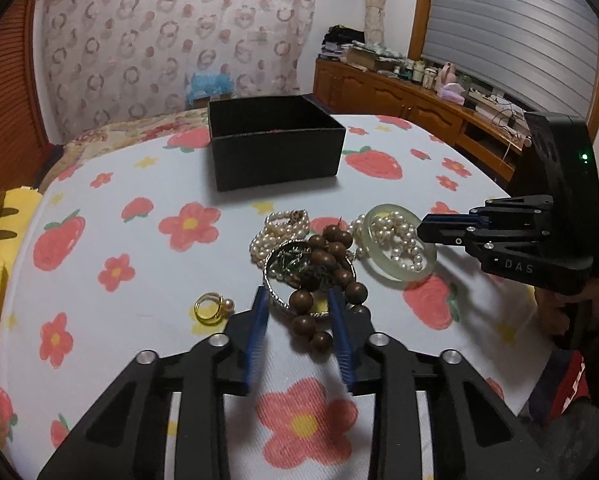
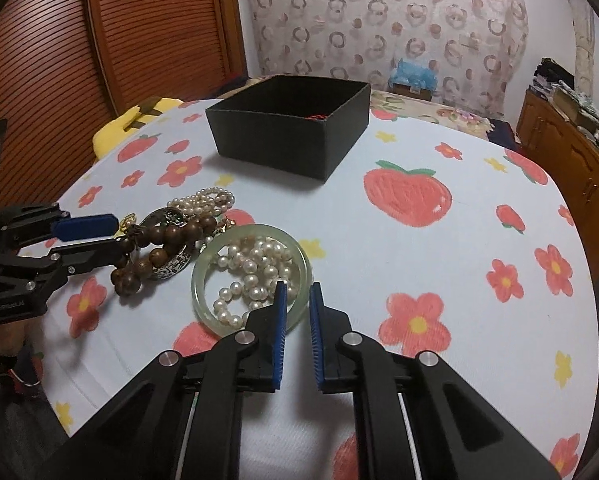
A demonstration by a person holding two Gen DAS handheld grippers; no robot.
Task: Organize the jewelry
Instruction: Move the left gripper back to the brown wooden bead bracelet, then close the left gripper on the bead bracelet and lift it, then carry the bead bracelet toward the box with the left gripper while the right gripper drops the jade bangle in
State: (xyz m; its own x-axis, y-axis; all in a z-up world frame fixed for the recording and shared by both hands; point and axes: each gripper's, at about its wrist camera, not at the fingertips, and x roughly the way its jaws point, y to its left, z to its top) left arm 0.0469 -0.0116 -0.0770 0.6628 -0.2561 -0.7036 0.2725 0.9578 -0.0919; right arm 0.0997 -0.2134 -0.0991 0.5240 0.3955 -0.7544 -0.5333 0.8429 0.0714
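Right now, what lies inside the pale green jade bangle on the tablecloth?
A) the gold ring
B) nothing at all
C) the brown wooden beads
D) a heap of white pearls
D: in the right wrist view the pale green jade bangle encircles a heap of white pearls, while the brown wooden beads and the gold ring lie outside it.

Two close wrist views, sharing jewelry pile [image 1: 323, 256]

A home bedroom: floral bedding [image 1: 111, 136], wooden dresser [image 1: 399, 96], patterned curtain [image 1: 171, 40].
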